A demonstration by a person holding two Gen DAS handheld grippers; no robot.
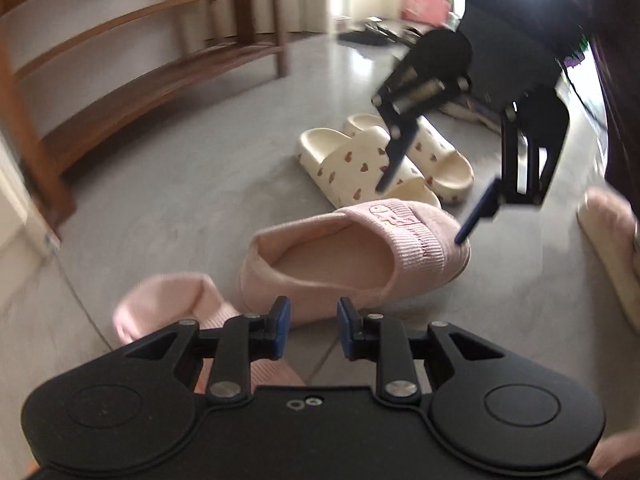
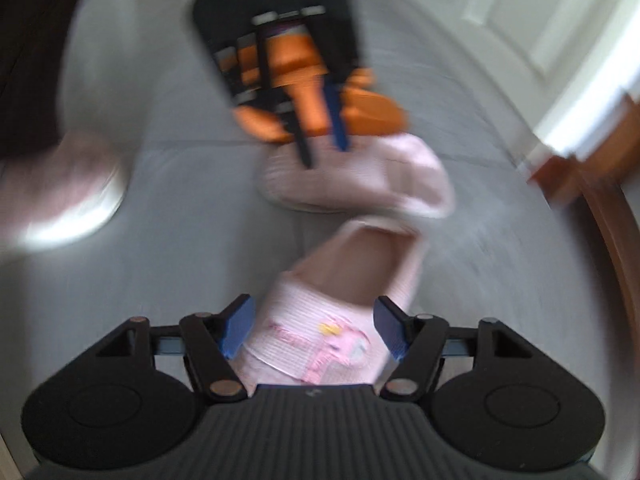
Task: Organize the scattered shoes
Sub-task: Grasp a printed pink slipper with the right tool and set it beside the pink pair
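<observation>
The left tongs at the lower centre of the left wrist view stand slightly apart with nothing between them, hovering over the grey floor between two slippers. The pink knitted slipper with a dinosaur patch lies mid-frame, its mate, a second pink knitted slipper, at lower left. The right tongs reach in from the upper right, set wide apart astride the patched toe (in the blurred right wrist view the blue pads flank it; I cannot tell whether they touch). To do this well, I judge, lower the right tongs squarely over the toe band before squeezing, then carry it towards the brown wooden shoe rack at upper left. A cream pair of heart-print slides waits beyond.
</observation>
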